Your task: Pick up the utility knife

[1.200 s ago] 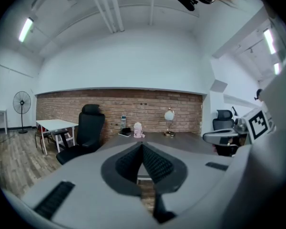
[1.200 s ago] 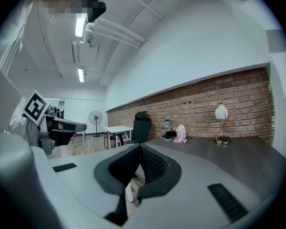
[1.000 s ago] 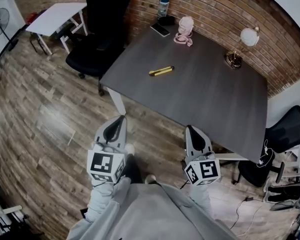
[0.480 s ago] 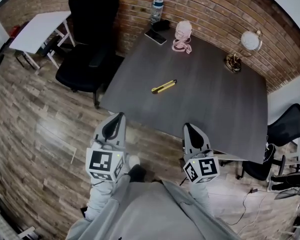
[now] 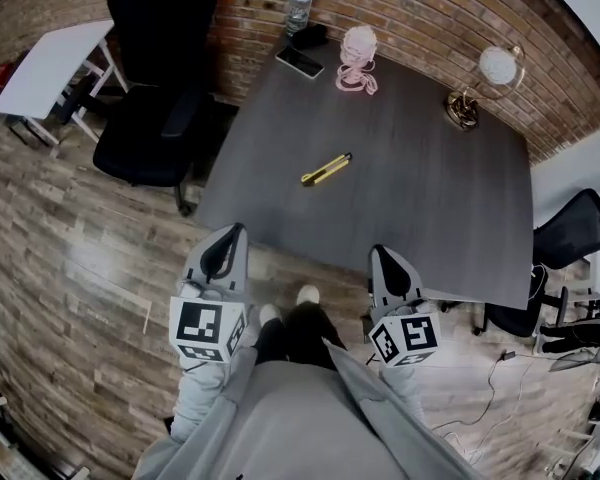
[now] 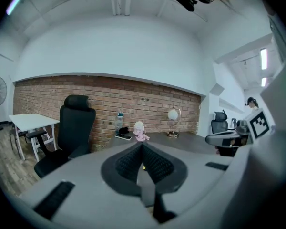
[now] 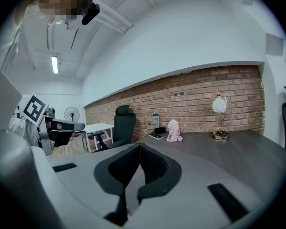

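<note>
The yellow utility knife (image 5: 326,169) lies on the dark grey table (image 5: 430,218), left of the table's middle and pointing up to the right. My left gripper (image 5: 239,230) hangs at the table's near left edge, shut, with nothing between its jaws. My right gripper (image 5: 377,252) sits at the near edge further right, also shut and empty. Both are well short of the knife. In the left gripper view the closed pads (image 6: 142,147) hide most of the knife. In the right gripper view the closed jaws (image 7: 139,145) point along the table.
Against the brick wall stand a water bottle (image 5: 299,1), a black phone (image 5: 300,62), a pink cord bundle (image 5: 357,56) and a globe lamp (image 5: 480,83). A black office chair (image 5: 150,78) is left of the table, another chair (image 5: 570,243) right. A white side table (image 5: 42,65) is far left.
Both grippers have come nearer to the table's near edge, and the view has shifted so the table sits lower and closer. The knife lies where it was. Jaws stayed shut.
</note>
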`<state>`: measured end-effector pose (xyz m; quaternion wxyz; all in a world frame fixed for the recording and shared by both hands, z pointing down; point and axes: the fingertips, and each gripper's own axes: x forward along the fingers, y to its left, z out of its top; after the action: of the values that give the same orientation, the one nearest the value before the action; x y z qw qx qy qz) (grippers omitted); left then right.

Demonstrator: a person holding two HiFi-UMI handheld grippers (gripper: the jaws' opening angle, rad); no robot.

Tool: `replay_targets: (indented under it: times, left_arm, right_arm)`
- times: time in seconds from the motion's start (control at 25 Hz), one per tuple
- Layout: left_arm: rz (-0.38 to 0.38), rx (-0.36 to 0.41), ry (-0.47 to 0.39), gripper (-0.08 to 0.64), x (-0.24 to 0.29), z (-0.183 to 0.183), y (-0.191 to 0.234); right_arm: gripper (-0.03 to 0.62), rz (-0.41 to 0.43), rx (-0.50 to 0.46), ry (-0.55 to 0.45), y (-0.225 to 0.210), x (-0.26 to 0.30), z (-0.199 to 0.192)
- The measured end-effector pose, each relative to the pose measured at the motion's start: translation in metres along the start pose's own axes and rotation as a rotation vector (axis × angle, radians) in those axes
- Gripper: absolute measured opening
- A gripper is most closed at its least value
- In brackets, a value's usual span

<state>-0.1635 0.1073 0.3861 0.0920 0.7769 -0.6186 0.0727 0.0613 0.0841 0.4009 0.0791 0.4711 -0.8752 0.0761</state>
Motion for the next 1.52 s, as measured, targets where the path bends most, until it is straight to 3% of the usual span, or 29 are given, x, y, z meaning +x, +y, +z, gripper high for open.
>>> replay_targets:
  times: [0.4,1.04,1.52]
  left_arm:
    - [-0.010,-0.001,0.020,0.018,0.044,-0.004,0.004]
    - [-0.060,0.059,-0.004,0.018,0.215,0.062,-0.013]
    - [-0.078,0.073,0.020,0.018,0.262,0.073,-0.012]
  right_arm:
    - [0.017,-0.017,0.010,0.020,-0.029,0.028,-0.007]
    - [0.015,-0.021,0.018,-0.046,-0.150,0.137,0.050]
    - [0.015,-0.029,0.041,-0.054,-0.180,0.167,0.059]
